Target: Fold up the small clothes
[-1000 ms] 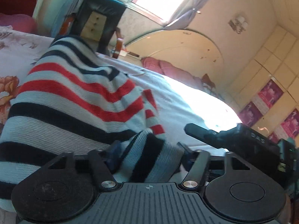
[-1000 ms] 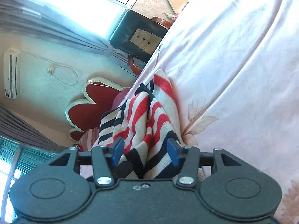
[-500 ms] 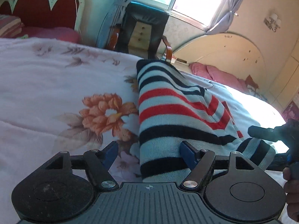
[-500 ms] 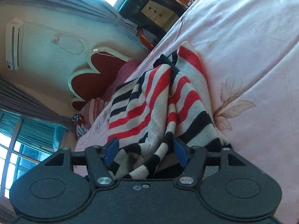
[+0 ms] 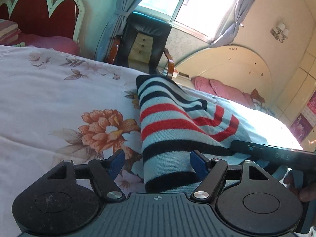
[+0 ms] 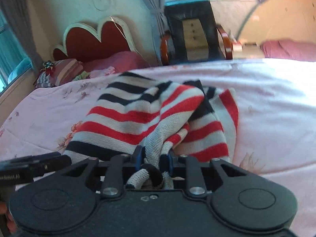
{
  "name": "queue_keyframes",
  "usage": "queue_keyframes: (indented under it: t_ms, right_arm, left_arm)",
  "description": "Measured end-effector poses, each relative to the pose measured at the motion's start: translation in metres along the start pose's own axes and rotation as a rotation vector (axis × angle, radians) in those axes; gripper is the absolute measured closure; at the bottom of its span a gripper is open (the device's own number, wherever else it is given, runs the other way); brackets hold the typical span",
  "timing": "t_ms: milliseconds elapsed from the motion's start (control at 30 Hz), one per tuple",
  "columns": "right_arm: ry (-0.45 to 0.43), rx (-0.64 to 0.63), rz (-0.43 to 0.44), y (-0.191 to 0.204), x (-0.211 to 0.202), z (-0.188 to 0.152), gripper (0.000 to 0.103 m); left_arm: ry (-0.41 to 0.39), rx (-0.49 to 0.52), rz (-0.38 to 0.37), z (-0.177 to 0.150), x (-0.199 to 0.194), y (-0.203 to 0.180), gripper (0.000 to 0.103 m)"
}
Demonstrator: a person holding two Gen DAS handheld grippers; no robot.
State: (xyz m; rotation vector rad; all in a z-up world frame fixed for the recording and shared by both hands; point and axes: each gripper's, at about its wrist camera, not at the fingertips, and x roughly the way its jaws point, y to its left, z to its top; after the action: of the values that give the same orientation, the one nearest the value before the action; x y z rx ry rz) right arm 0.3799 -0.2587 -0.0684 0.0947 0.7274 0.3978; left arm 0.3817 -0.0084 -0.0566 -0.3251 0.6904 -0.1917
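Bunching striped sweater (image 6: pixel 138 116) between right gripper (image 6: pixel 153 159) jaws.

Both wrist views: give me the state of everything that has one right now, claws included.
Sweater: partly folded, bunched along one side, lying on the bed.
Left claw: open, sweater edge between the fingers, not pinched.
Right claw: has just been closing, shut on a bunch of sweater knit.
Bedspread: spread fairly flat under the sweater.
Curtain: tied back.
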Motion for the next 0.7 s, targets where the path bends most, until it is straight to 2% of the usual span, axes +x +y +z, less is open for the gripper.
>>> queue_keyframes:
  t_ms: [100,200,267,367,567,633,700]
  right_arm:
    - [-0.116,-0.050,0.019,-0.001,-0.024,-0.002,0.081]
    - [-0.171,-0.038,0.012,-0.018,-0.030,-0.002,0.081]
    - [-0.165,-0.008,0.018,-0.036,-0.024,-0.003,0.081]
    - [-0.088,0.086,-0.002,-0.065,-0.001,-0.015,0.081]
    - [-0.082,0.141,0.015,-0.073,-0.006,-0.020,0.080]
    - [-0.060,0.165,0.022,-0.075,-0.008,-0.016,0.075]
    - [-0.101,0.190,0.025,-0.077,-0.015,-0.008,0.066]
  left_arm:
    - [-0.006,0.016,-0.013,0.010,0.007,-0.004,0.030]
    - [0.014,0.052,-0.030,0.017,0.022,-0.017,0.030]
    - [0.043,0.087,-0.022,0.017,0.035,-0.028,0.030]
    - [0.108,0.094,-0.038,0.010,0.056,-0.039,0.030]
    - [0.115,0.073,-0.052,0.005,0.064,-0.039,0.030]
    - [0.116,0.077,-0.052,0.007,0.063,-0.039,0.030]
    - [0.117,0.089,-0.051,0.007,0.064,-0.040,0.030]
